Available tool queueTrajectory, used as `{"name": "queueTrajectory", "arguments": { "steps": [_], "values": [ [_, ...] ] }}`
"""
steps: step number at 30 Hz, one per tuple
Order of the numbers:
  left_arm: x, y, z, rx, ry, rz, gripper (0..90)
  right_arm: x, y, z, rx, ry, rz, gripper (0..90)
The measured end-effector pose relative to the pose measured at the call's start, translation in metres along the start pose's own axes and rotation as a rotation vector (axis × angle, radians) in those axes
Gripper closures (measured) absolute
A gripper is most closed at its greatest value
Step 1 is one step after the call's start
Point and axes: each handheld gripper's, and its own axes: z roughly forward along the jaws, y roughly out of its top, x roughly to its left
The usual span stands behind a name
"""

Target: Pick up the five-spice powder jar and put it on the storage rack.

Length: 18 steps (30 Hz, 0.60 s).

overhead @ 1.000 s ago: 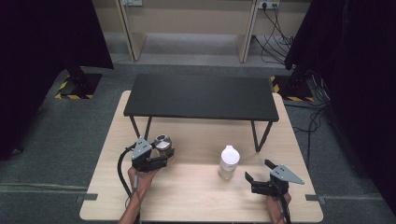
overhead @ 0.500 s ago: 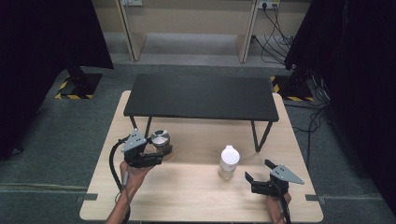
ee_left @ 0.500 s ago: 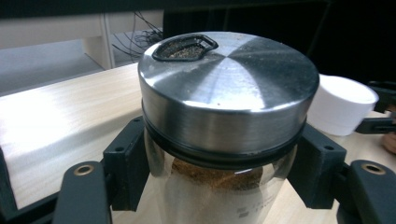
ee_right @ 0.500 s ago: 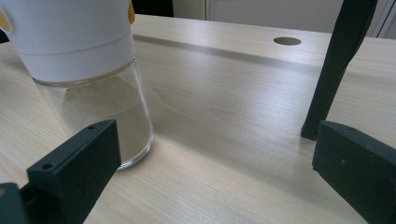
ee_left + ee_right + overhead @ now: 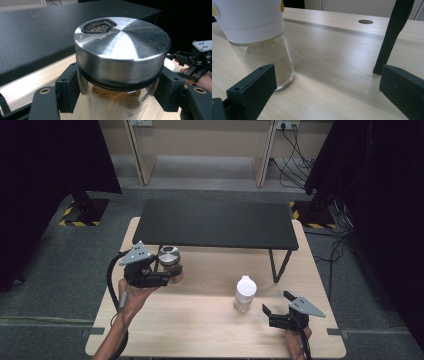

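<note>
left gripper (image 5: 162,279): jaws clamped on the glass body of the steel-lidded jar (image 5: 120,65), one pad on each side just under the lid; held by the person's left hand (image 5: 131,292).
steel-lidded jar: upright, brown powder inside, brushed metal lid with a small black-rimmed opening at its edge; sits at the left of the wooden table (image 5: 200,340), just in front of the black shelf (image 5: 220,224).
right gripper (image 5: 279,309): jaws spread wide, holding nothing; low over the table's near right part.
white-capped bottle (image 5: 245,294): upright on the table, pale powder in clear glass; just left of the right gripper, apart from its jaws.
shelf leg (image 5: 392,35): black, standing on the table beyond the right jaw.
</note>
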Motion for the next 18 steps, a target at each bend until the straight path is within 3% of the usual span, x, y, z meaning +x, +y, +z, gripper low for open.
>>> {"name": "queueTrajectory", "arguments": {
  "steps": [10, 18],
  "values": [
    [0.004, 0.034, -0.007, -0.015, 0.046, -0.005, 31.1, 0.0, 0.0, 0.0, -0.001, 0.001, 0.0, 1.1],
    [0.002, 0.061, 0.001, 0.008, 0.115, -0.019, 31.1, 0.0, 0.0, 0.0, 0.0, 0.0, 0.003, 1.1]
  ]
}}
